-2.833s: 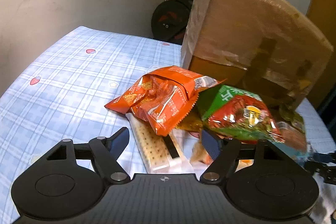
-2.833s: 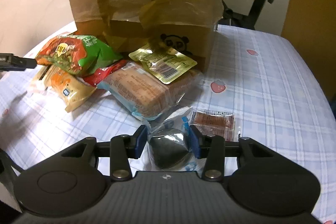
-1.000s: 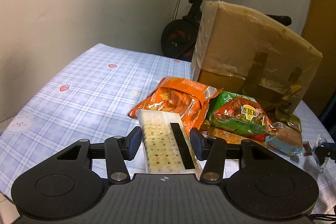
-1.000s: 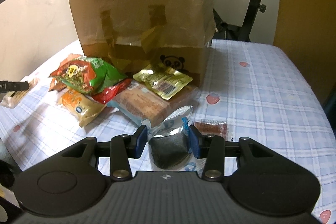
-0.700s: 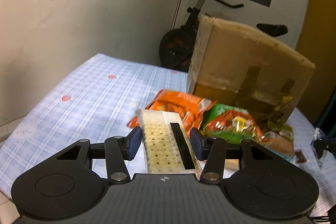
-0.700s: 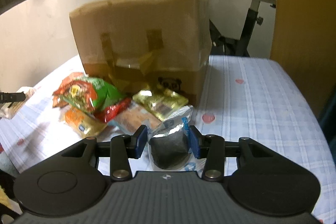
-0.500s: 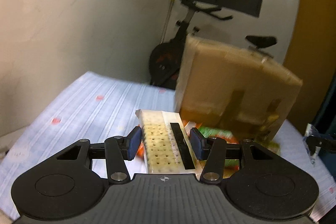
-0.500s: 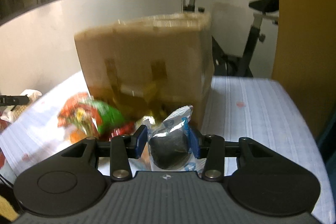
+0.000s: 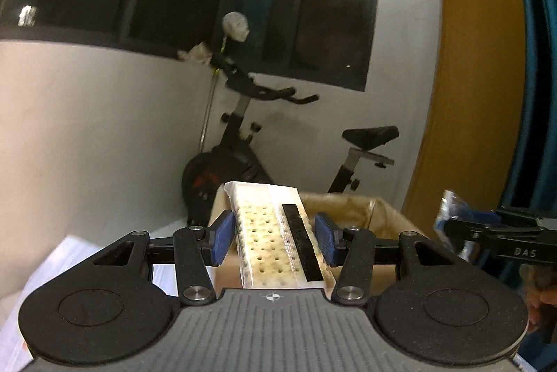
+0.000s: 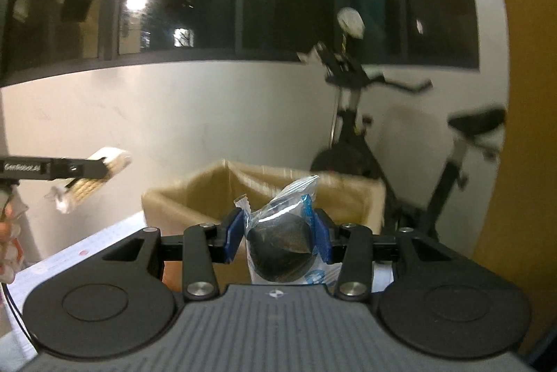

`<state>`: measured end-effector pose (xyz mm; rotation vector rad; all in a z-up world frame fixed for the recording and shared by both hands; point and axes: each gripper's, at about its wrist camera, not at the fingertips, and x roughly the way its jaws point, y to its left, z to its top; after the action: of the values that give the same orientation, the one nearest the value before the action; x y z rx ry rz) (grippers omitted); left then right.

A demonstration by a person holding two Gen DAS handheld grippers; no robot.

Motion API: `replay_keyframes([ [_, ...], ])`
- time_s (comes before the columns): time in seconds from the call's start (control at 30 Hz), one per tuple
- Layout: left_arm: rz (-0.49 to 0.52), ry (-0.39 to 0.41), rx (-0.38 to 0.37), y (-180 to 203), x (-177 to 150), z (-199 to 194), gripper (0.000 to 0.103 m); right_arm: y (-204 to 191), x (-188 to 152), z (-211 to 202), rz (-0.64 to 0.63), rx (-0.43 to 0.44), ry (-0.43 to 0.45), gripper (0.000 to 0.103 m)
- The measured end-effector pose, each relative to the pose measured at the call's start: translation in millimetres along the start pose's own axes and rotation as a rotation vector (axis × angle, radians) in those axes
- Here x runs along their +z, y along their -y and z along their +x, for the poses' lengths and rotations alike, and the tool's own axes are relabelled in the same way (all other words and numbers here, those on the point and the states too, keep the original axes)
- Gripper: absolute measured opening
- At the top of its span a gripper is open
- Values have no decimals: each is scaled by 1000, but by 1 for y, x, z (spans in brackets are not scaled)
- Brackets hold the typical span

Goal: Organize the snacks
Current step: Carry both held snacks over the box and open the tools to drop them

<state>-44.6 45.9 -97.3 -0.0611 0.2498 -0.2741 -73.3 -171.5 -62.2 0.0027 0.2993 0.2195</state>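
Left tool [image 9: 275, 238] clamps a clear-wrapped pack of perforated crackers [image 9: 275, 232] with a black stripe; right tool [image 10: 277, 234] clamps a crinkly clear packet [image 10: 278, 232] holding a dark rounded snack. Both hang before the open cardboard box [image 10: 195, 194]. Readable lettering: "DAS", "GenRobot.ai".

Left black two-finger gripper w/ blue pads [image 9: 275, 238]: raised, pointing slightly below level, jaws partly closed, pads clamped on either side of a clear-wrapped pack of pale crackers [image 9: 275, 232]. Right black two-finger gripper w/ blue pads [image 10: 277, 238]: same pose approx., pads pressed on a clear packet holding a dark rounded snack [image 10: 280, 248]. Bare skin at left edge of right view, likely a hand; blurred.
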Motion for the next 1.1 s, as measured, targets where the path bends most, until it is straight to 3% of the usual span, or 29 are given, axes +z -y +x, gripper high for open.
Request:
replay_keyframes([
  [0.2, 13, -17, -13, 17, 19, 55, 53, 2, 18, 59, -33, -12, -10, 45],
  [0.5, 68, -114, 15, 19, 1, 98, 53, 19, -9, 107, 35, -47, -122, 45],
  [0.77, 116, -182, 10, 10, -18, 114, 54, 33, -29, 109, 120, -78, -202, 46],
  [0.93, 129, -176, 27, 6, -19, 107, 74, 27, -32, 106, 115, -90, -218, 49],
  [1.1, 136, -170, 34, 2, -15, 95, 75, 23, -33, 100, 116, -98, -204, 58],
])
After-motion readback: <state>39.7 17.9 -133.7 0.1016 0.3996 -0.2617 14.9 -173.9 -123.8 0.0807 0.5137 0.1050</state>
